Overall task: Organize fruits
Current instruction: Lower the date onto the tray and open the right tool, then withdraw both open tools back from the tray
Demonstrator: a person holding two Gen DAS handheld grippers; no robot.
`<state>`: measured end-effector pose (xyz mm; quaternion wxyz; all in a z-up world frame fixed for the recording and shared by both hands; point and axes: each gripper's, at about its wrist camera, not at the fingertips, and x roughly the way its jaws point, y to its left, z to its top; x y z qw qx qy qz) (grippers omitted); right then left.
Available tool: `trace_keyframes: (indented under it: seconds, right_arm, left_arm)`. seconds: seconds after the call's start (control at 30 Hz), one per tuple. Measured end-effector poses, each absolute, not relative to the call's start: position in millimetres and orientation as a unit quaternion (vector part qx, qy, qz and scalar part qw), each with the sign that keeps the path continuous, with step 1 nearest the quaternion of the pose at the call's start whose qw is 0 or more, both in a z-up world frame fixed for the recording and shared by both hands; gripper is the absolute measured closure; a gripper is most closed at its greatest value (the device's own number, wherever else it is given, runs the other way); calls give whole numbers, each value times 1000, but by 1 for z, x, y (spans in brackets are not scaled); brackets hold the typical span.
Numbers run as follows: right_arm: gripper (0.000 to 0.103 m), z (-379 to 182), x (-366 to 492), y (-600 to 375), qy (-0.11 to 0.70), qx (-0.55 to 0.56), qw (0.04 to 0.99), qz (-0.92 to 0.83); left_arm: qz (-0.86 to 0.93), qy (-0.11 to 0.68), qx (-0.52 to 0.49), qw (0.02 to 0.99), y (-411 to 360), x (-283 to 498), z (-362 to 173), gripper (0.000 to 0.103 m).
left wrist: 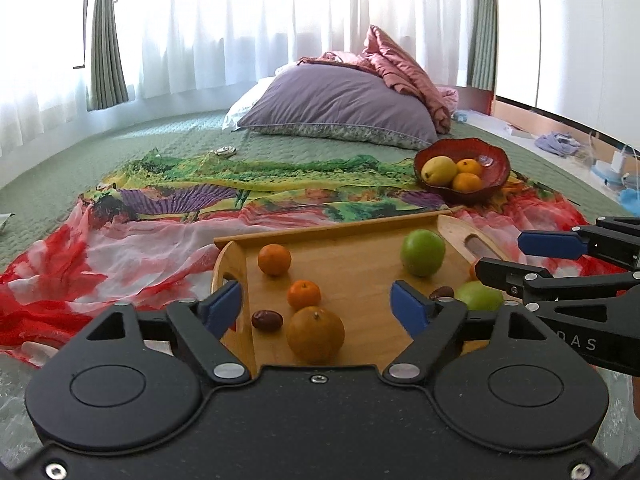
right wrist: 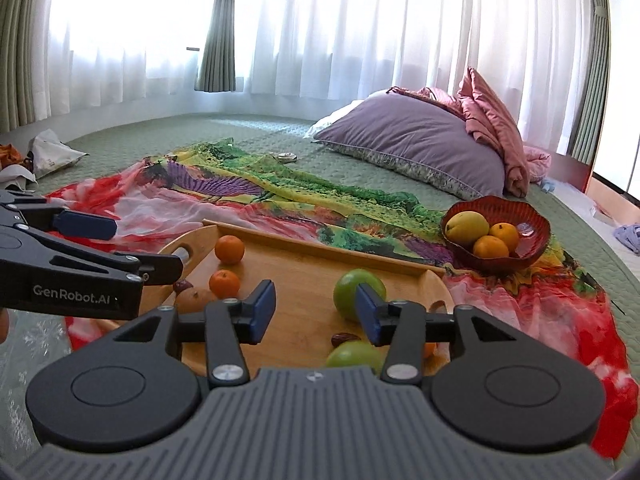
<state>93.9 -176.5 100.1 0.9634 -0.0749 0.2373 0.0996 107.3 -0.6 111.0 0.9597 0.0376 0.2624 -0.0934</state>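
The left gripper (left wrist: 316, 306) has its jaws wide apart with nothing held. The right gripper (right wrist: 316, 312) has its jaws partly apart and empty too.

Just past them sits the wooden tray (left wrist: 360, 268) on a bright scarf (left wrist: 132, 236) spread over the bed (left wrist: 168, 136). The tray's long side runs across the view, left to right, with a handle hole at each end.

On the tray are 2 small oranges (left wrist: 274, 259), 1 big brownish orange (left wrist: 315, 334) and 2 green apples (left wrist: 423, 252). They are round, so they will likely roll and have no long side. They look firm and smooth, maybe a bit slippery. Pinch each across its fat middle. The dark dates (left wrist: 267, 320) are small and oval and probably soft, so squeeze gently.

The red bowl (left wrist: 496, 164) is farther off, holding 3 fruits.
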Motion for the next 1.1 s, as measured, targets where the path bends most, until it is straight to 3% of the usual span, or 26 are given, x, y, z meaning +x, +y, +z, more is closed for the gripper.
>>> trace_keyframes:
  seconds: [0.57, 0.93, 1.1]
  right_arm:
    - [24, 70, 39, -177, 212, -97, 968, 91]
    - [12, 25, 37, -181, 236, -76, 966, 69]
    - [1, 3, 41, -176, 246, -85, 963, 70]
  left_arm:
    - [-64, 264, 37, 962, 0, 61, 61, 11]
    - [-39, 287, 40, 956, -1, 70, 17, 5]
    - [-34, 299, 41, 953, -4, 79, 4, 5]
